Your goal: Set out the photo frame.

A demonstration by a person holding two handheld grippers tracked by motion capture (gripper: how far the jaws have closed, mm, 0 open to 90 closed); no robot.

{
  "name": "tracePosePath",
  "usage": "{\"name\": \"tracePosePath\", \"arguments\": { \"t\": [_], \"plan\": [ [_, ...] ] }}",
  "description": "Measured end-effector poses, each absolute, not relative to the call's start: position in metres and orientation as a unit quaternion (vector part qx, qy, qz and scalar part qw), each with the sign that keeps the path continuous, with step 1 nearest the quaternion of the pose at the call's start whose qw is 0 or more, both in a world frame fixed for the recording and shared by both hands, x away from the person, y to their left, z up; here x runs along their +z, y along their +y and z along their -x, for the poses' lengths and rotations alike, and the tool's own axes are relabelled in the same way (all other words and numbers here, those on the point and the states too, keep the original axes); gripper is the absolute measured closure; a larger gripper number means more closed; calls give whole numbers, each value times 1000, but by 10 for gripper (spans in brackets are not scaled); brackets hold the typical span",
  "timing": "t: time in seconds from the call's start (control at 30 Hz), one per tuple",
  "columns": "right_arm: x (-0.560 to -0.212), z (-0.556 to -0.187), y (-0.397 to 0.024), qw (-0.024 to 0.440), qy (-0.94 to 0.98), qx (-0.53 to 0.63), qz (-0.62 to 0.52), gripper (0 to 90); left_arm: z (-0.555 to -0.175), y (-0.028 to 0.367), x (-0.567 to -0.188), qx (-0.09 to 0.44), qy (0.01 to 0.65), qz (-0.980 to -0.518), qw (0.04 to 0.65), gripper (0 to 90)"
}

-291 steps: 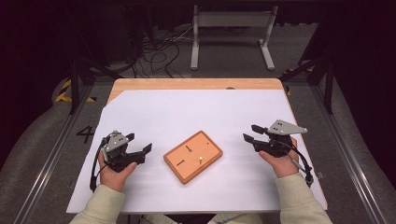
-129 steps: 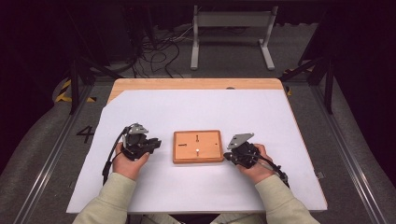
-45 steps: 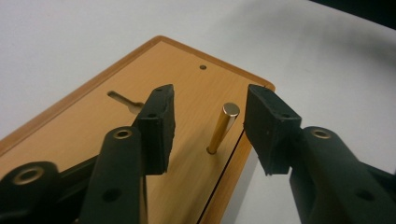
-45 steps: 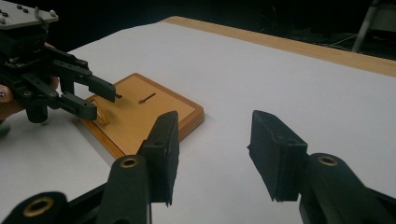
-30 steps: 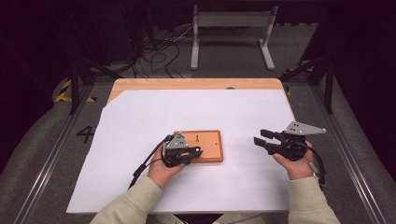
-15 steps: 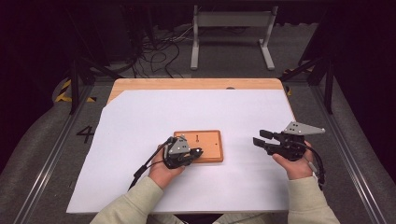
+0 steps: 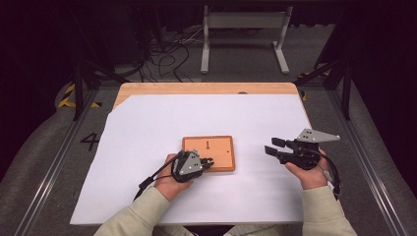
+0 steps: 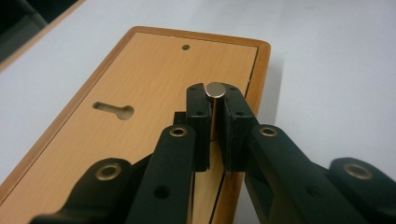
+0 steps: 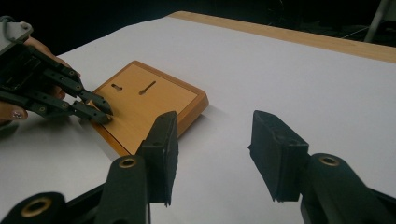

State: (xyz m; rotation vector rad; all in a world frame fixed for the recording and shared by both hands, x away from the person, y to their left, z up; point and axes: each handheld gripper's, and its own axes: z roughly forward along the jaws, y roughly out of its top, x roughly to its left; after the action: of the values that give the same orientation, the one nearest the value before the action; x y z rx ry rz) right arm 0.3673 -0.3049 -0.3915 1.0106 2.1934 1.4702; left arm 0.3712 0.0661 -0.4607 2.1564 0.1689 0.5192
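Note:
A flat orange wooden board [image 7: 216, 150] lies on the white sheet, with a keyhole slot [image 8: 113, 109] and a small hole [image 8: 186, 47] in its face. My left gripper [image 7: 208, 163] reaches over the board's near edge. In the left gripper view it [image 8: 215, 100] is shut on a small upright metal pin [image 8: 215, 88], whose flat top shows between the pads. My right gripper [image 7: 270, 146] hovers to the right of the board, apart from it. Its jaws [image 9: 212, 154] stand open with nothing between them. The right gripper view also takes in the board [image 9: 149, 100] and the left gripper [image 9: 100, 112].
The white sheet [image 7: 147, 132] covers a wooden table whose far edge [image 7: 206, 88] shows. Cables and a metal stand [image 7: 243, 29] are on the floor beyond. Metal rails run along both sides of the table.
The board was turned square between the two oldest frames, with both grippers at its sides. The right gripper then drew back to the right. Over the last second nothing visibly moved.

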Motion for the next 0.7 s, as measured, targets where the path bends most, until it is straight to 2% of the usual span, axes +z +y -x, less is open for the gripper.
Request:
{"name": "tracePosePath", "arguments": {
  "t": [0.33, 0.7],
  "plan": [
    [-391, -370, -298, 156, 772, 512, -343, 513, -358, 66, -461, 256, -11, -872, 417, 840],
    [-390, -371, -294, 157, 779, 507, -334, 482, -349, 64, -461, 297, -65, -869, 390, 839]
  ]
}}
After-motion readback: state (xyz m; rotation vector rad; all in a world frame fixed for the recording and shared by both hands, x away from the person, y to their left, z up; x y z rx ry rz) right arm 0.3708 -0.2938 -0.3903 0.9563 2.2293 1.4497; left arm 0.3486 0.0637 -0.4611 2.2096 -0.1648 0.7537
